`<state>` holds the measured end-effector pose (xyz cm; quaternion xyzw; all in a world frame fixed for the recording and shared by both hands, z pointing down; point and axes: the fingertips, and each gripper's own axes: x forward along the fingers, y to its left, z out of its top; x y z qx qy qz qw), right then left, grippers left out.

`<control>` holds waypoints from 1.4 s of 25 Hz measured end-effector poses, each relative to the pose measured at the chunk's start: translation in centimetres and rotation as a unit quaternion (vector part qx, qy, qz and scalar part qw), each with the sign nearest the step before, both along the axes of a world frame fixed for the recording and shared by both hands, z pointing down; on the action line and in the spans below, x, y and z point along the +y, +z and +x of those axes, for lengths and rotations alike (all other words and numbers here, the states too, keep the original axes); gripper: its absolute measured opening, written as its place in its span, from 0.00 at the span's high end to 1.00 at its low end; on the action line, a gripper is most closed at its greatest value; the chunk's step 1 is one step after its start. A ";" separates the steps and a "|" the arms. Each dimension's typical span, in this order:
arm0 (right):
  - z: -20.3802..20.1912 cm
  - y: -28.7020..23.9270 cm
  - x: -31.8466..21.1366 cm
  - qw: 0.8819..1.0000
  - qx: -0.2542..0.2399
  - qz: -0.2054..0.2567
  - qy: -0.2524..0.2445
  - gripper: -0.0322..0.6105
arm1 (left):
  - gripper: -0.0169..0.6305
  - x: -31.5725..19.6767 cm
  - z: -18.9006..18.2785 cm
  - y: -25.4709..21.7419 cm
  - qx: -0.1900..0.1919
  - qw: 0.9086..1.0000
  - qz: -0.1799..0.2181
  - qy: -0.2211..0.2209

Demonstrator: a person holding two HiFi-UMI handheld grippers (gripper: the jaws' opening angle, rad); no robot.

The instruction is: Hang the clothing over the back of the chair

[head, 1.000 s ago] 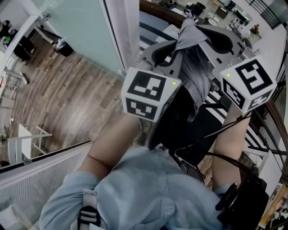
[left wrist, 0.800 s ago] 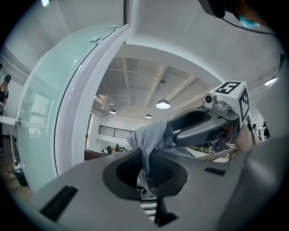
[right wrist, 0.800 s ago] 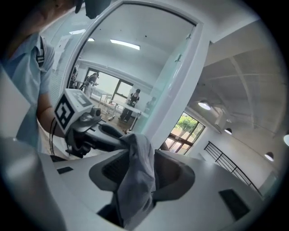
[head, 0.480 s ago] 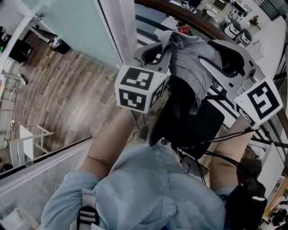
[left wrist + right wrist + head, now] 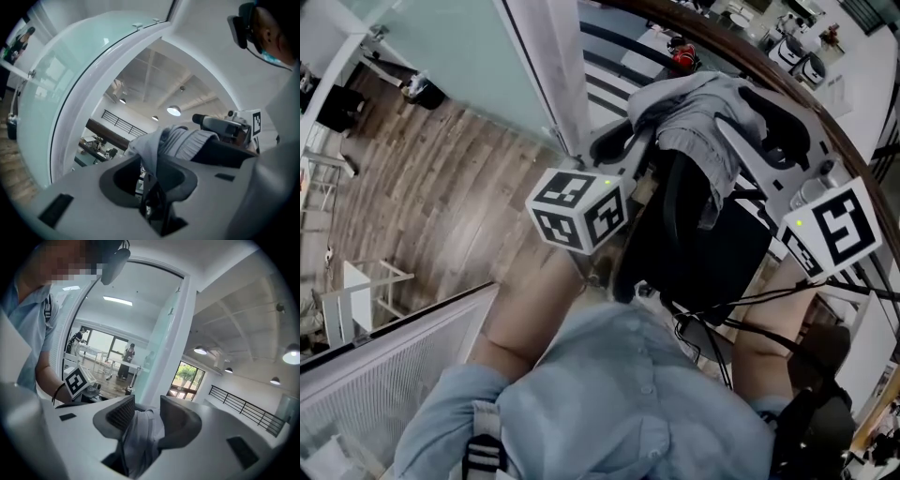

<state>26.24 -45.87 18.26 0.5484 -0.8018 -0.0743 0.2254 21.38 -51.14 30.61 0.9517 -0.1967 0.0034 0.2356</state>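
Note:
The grey clothing (image 5: 703, 117) lies bunched over the top of the black chair back (image 5: 698, 253). My left gripper (image 5: 628, 136) is at the cloth's left end. In the left gripper view a fold of the clothing (image 5: 180, 143) runs down into the narrow gap of the left gripper (image 5: 152, 176); its jaws have just been opening a little and still pinch the fold. My right gripper (image 5: 755, 103) is at the cloth's right side. Its jaws have just been opening and stand wide, with the clothing (image 5: 140, 432) lying loose inside my right gripper (image 5: 147, 411).
A frosted glass panel in a white frame (image 5: 539, 84) stands just left of the chair. A dark wooden handrail (image 5: 797, 89) curves behind it, with wood floor (image 5: 412, 206) far below. A white mesh railing (image 5: 384, 366) is at lower left. Black cables (image 5: 741, 314) hang by the right arm.
Both grippers have come down and the clothing now rests on the chair back's top. The right gripper shifted right and its jaws opened off the cloth. The left cube rolled.

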 end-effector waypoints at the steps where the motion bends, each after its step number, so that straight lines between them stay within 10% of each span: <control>1: -0.2 0.0 0.2 1.000 -0.001 0.002 -0.001 0.68 | 0.86 0.6 -0.3 0.5 0.005 1.000 -0.008 0.002; 13: -1.6 1.0 3.0 0.999 -0.035 0.028 0.008 0.68 | 0.84 2.5 -4.4 2.6 -0.010 0.999 -0.014 -0.029; 27: -0.6 -0.1 9.5 0.966 -0.163 0.141 0.145 0.70 | 0.87 8.5 -5.9 -10.0 0.023 0.978 0.193 -0.073; 35: -2.7 -2.6 10.7 0.953 -0.160 0.202 0.159 0.88 | 0.93 11.0 -3.0 -13.1 0.052 0.969 0.233 -0.066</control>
